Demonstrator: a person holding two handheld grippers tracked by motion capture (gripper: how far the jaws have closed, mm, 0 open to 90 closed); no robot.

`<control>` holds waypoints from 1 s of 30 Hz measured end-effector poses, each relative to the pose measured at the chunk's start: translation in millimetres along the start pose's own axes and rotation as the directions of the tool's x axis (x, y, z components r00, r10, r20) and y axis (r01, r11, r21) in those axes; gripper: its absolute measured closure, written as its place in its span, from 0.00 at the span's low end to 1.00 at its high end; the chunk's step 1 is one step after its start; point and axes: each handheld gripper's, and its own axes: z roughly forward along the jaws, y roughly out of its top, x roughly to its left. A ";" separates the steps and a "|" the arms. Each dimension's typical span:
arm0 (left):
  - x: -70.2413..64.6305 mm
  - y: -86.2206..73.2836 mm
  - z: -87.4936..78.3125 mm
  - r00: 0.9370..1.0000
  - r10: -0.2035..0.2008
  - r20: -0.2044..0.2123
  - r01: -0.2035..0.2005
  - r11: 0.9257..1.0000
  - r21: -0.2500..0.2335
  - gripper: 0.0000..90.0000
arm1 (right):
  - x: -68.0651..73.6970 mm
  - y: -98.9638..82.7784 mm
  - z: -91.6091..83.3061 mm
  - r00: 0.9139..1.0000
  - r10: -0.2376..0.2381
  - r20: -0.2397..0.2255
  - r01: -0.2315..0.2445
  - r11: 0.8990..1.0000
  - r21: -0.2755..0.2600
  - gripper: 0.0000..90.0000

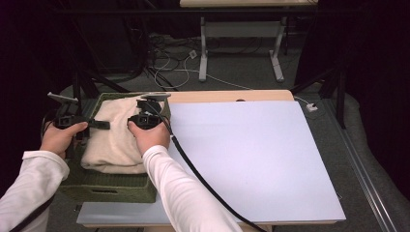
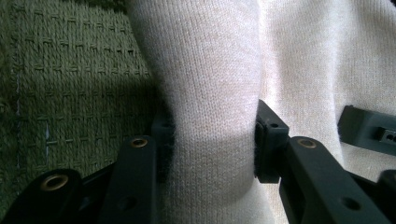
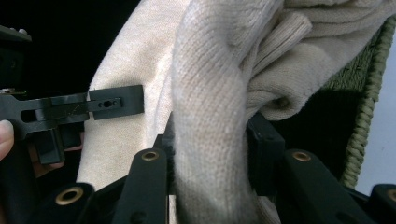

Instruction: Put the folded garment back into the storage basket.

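A folded cream knit sweater lies in a green woven basket at the table's left end. My left gripper comes in from the basket's left side and is shut on a fold of the sweater, with the pads pressing into the knit from both sides. My right gripper sits at the sweater's right edge, shut on another thick fold of the sweater. In the right gripper view the left gripper shows across the cloth, and the left gripper view catches a jaw of the right gripper.
The basket's woven wall and its rim stand close beside the jaws. A large white board covers the table to the right of the basket. A black cable trails from the right gripper across the board's near left part.
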 end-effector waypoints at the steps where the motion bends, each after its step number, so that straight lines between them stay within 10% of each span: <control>1: 0.2 -0.5 0.5 1.000 -0.008 0.006 0.008 1.000 -0.001 0.68 | 0.0 -0.3 0.0 1.000 -0.001 0.000 0.001 1.000 0.005 0.72; 30: 21.1 -12.3 17.0 0.998 0.006 -0.058 -0.006 1.000 -0.013 0.68 | -6.8 -18.2 33.3 1.000 0.011 0.024 -0.013 0.999 0.051 0.72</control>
